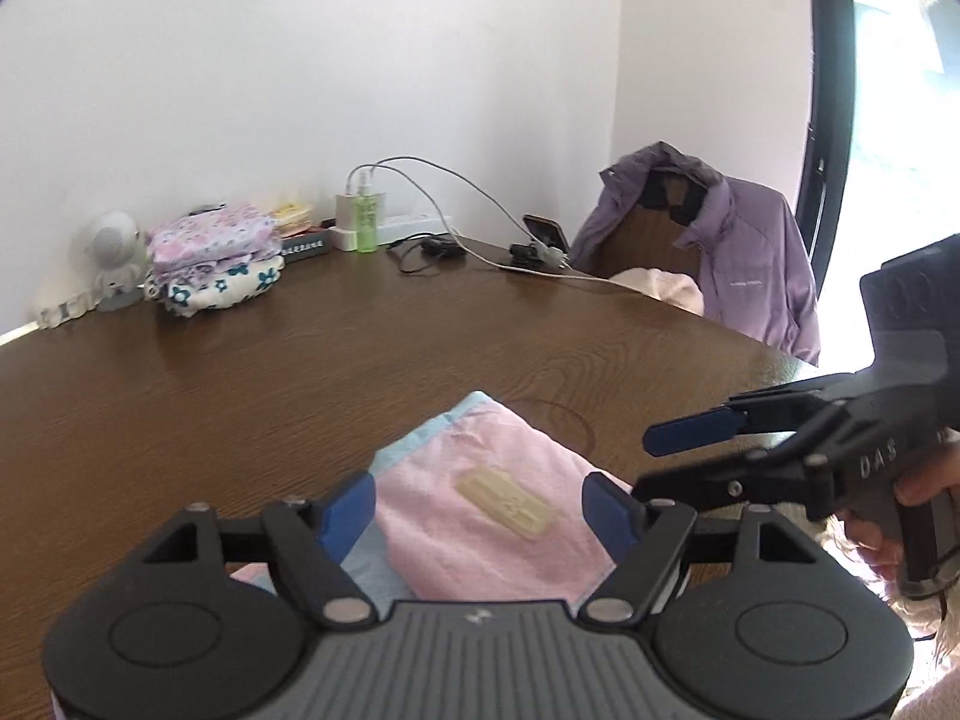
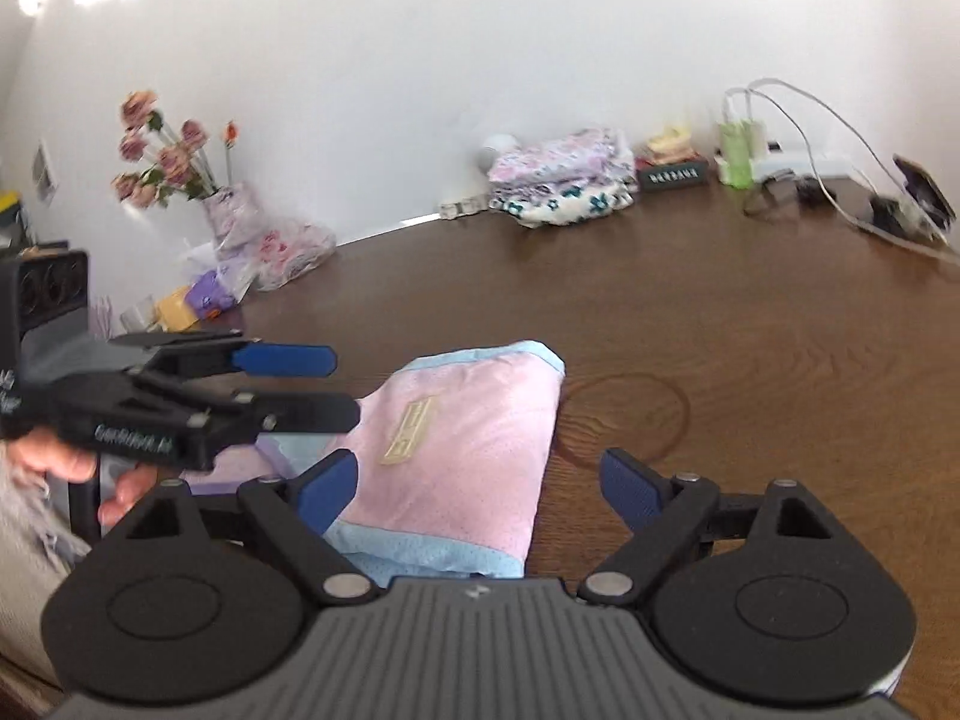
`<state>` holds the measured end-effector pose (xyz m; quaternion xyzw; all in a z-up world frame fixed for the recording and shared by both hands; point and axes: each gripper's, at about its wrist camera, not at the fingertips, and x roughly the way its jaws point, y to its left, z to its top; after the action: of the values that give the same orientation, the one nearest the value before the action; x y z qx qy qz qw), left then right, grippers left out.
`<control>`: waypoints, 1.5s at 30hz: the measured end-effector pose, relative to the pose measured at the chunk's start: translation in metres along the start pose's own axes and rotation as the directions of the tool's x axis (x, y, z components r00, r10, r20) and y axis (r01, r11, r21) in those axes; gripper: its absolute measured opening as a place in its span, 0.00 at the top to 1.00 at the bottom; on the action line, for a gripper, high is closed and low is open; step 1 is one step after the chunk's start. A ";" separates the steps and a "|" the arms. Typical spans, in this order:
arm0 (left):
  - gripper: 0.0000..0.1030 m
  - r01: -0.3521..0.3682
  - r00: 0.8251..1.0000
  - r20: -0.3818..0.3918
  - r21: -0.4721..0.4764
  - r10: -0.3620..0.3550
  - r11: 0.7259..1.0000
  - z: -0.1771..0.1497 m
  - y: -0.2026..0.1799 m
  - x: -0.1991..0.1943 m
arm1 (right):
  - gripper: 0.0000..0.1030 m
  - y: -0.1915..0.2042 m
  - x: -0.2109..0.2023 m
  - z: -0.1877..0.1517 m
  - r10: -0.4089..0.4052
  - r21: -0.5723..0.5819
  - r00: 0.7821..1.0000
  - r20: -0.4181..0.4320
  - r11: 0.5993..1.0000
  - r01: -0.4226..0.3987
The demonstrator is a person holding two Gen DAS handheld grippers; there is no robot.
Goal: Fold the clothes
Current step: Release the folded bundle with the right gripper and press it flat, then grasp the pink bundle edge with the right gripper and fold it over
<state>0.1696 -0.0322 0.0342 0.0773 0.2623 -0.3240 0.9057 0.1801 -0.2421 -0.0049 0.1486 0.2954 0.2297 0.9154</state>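
A folded pink garment [image 1: 504,456] with light blue trim and a beige label lies on the brown wooden table [image 1: 360,360], near its front edge. My left gripper [image 1: 477,510] hovers just above its near end, open, with the cloth showing between the blue pads. From the right, my right gripper [image 1: 654,462] reaches in, open and level with the garment's right side. In the right wrist view the garment [image 2: 474,444] lies ahead of my right gripper [image 2: 480,489], which holds nothing. There my left gripper [image 2: 342,385] comes in from the left, open.
A stack of folded floral clothes [image 1: 210,258] sits at the back by the wall. Chargers, cables [image 1: 456,240] and a phone [image 1: 546,234] lie at the back right. A purple jacket [image 1: 744,264] hangs on a chair. Flowers [image 2: 168,162] stand at the far left.
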 end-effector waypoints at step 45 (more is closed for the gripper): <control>0.62 0.063 0.995 -0.081 0.042 -0.060 0.997 -0.029 -0.006 -0.009 | 0.88 0.019 -0.010 0.036 -0.379 -0.394 0.926 0.002 0.850 0.349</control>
<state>0.1475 -0.0232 0.0140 0.1020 0.2933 -0.3541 0.8821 0.1886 -0.2356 0.0355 -0.1026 0.3015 0.1116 0.9413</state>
